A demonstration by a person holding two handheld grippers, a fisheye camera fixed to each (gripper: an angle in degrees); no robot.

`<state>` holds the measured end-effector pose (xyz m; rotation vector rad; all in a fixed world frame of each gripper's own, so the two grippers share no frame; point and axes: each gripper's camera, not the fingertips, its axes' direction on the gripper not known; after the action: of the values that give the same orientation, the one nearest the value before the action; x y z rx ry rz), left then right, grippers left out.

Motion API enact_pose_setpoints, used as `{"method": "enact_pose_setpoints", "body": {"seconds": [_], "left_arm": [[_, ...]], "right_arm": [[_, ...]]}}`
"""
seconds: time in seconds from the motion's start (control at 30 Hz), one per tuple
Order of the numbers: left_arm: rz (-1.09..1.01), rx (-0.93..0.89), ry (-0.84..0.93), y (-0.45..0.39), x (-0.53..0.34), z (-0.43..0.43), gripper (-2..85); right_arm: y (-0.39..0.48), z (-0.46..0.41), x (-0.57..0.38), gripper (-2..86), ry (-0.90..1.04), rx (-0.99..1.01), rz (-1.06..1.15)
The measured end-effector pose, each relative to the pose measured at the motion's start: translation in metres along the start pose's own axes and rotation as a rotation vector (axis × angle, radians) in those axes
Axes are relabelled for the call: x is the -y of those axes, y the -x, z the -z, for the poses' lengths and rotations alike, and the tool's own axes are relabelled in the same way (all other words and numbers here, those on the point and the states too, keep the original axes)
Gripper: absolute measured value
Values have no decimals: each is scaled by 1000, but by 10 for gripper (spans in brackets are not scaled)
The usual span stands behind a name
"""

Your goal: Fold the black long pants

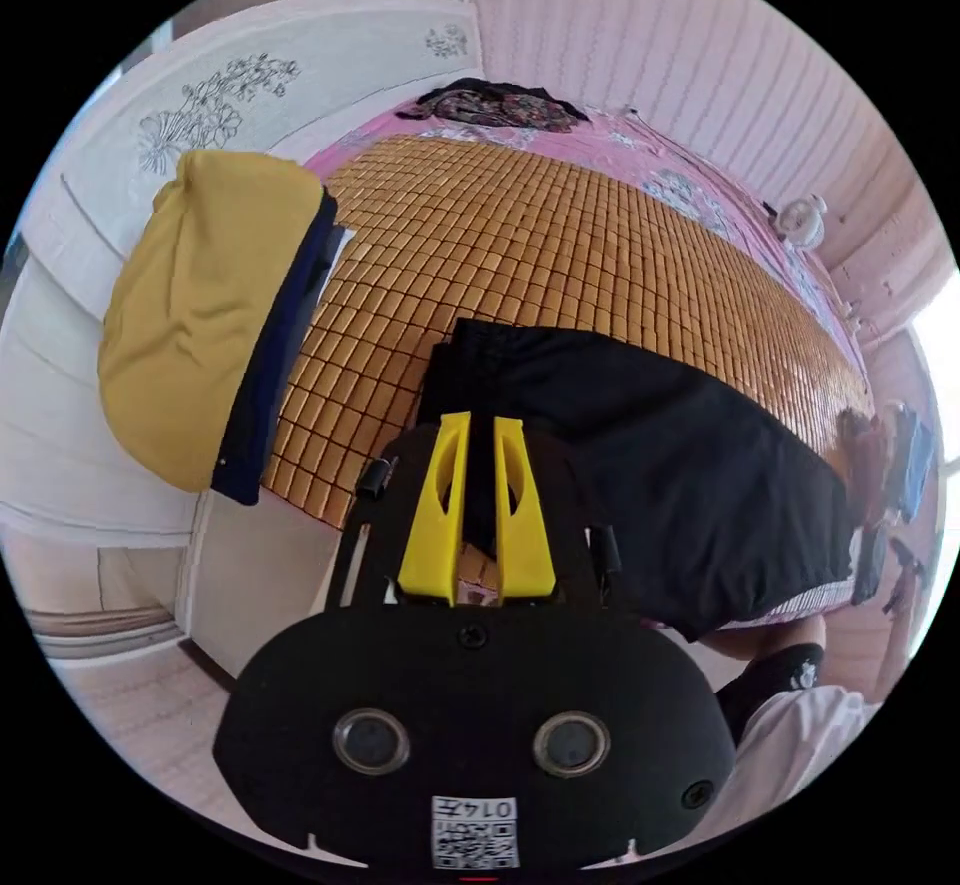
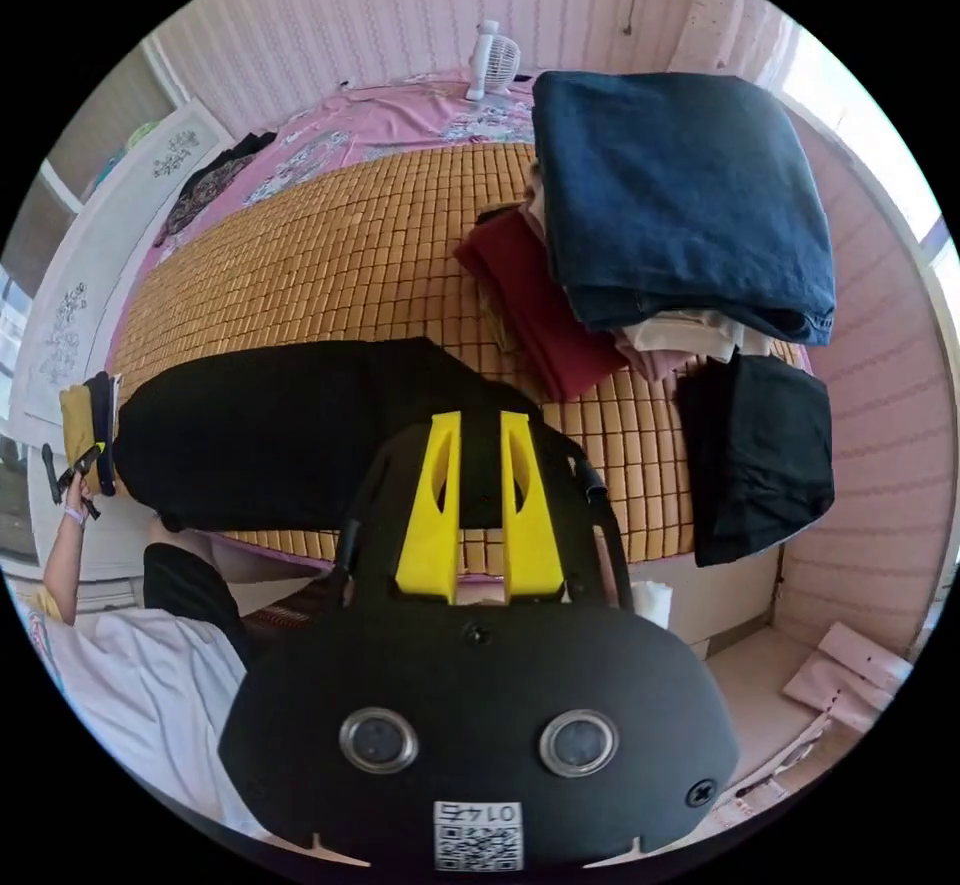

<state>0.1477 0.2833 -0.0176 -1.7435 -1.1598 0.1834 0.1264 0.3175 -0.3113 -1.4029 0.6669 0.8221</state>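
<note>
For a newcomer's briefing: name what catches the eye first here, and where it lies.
The black long pants lie across the near edge of the woven mat, just beyond the yellow-jawed right gripper. A stack of folded clothes topped by a navy garment sits at the mat's far end.

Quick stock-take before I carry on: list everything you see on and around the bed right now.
black pants: one, black, on the mat near the bed's edge.
mat: one, tan woven, covering the bed.
sheet: one, pink floral, under the mat.
pile of folded clothes: one, navy on top, cream, pink and dark red below, on the mat.
folded black garment: one, black, beside the pile.
pillow: one, yellow with navy edge, at the headboard.
fan: one, white, by the wall.
left tool: yellow jaws, slightly apart.
right tool: yellow jaws, slightly apart.
</note>
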Motion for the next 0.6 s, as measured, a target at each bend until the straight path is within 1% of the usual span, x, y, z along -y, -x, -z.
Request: {"method": "enact_pose_setpoints", "body": {"seconds": [0.07,0.2,0.27,0.4,0.47,0.5,0.53,0.6], "left_arm": [[-18,9,6,-1,-3,-9,52],[-88,42,66,-23,7,-38,70],[-26,26,142,-29,23,-65,79],[69,-16,177,-30,43,-98,94],[74,14,223,-31,52,-121,97],[73,23,226,-31,53,-125,96],[64,27,191,-30,54,-128,88],[74,4,186,-26,59,-134,60]], "right_arm": [[6,-11,-9,83,-17,84,-19],[41,-38,-11,97,3,73,50],[65,-59,-2,116,45,41,96],[88,-87,15,122,122,14,119],[97,-106,20,105,200,-77,141],[98,-103,20,93,172,-89,162],[98,-103,22,68,167,-100,168],[93,-101,27,36,178,-86,154]]}}
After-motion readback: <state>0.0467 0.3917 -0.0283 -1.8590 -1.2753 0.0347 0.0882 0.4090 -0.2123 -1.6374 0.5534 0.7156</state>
